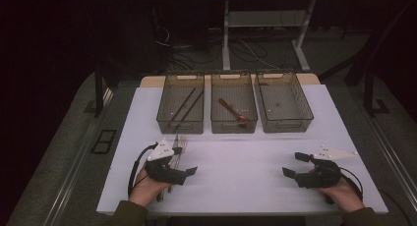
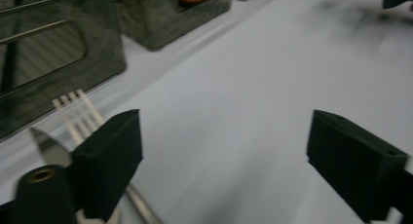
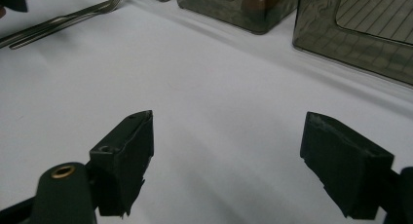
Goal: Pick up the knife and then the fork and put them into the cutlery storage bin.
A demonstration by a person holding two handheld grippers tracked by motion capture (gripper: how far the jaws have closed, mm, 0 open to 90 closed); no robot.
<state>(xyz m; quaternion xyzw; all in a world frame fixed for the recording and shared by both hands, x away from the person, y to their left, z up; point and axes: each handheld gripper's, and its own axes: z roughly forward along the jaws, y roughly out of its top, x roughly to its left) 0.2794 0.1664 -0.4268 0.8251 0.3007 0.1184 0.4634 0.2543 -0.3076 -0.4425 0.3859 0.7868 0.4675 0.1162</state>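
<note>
On the white desk [image 1: 236, 157], a fork [image 2: 78, 112] and knife [image 2: 46, 146] lie just outside the left gripper [image 2: 224, 151]'s wide-open, empty fingers [image 2: 109, 160]; the right gripper [image 3: 243, 160] is also spread, empty.

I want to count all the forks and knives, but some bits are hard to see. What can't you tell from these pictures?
- High view: the fork and knife handles lie under the left gripper and hand.
- Left gripper view: the knife is blurred and cut off behind a jaw.
- High view: the right bin holds a small dark speck, too small to name.
- High view: the thin dark sticks in the left bin are too dim to name.
</note>
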